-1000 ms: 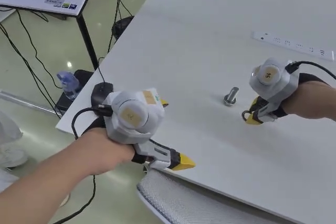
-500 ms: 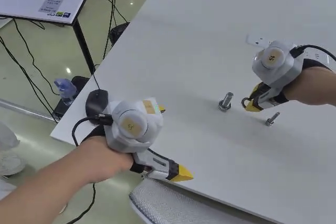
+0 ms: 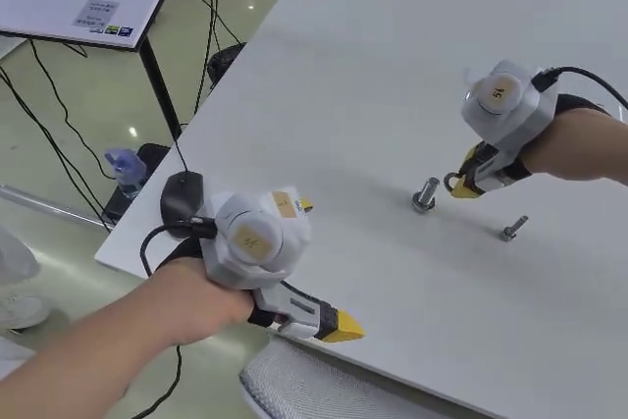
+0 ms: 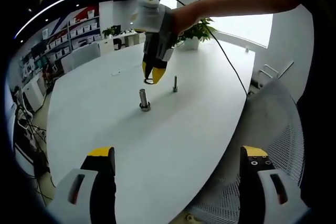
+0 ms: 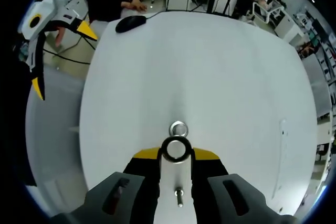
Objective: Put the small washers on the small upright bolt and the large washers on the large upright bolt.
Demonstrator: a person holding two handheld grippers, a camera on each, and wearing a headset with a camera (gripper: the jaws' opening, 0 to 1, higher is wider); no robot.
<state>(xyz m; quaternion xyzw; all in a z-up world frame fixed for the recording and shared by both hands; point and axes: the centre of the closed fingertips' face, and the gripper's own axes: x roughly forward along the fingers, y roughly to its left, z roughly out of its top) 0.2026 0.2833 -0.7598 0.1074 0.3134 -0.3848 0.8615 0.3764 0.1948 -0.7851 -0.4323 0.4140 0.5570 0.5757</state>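
The broad white surface (image 3: pixel 373 66) carries both bolts, with a grey mesh chair back (image 3: pixel 294 385) just off its near edge. The left hand-held gripper (image 3: pixel 322 265), white-bodied with yellow-tipped black jaws, hovers at that near edge with its jaws spread wide apart and nothing between them. The right hand-held gripper (image 3: pixel 461 186) reaches in from the far side, its jaws clamped on a silver metal ring washer (image 5: pixel 176 149). The large silver bolt (image 3: pixel 426 195) stands upright on its head, and the washer hangs just beside its top, not threaded on. The small silver bolt (image 3: pixel 513 229) stands near the large one, bare, on the side of the right hand-held gripper.
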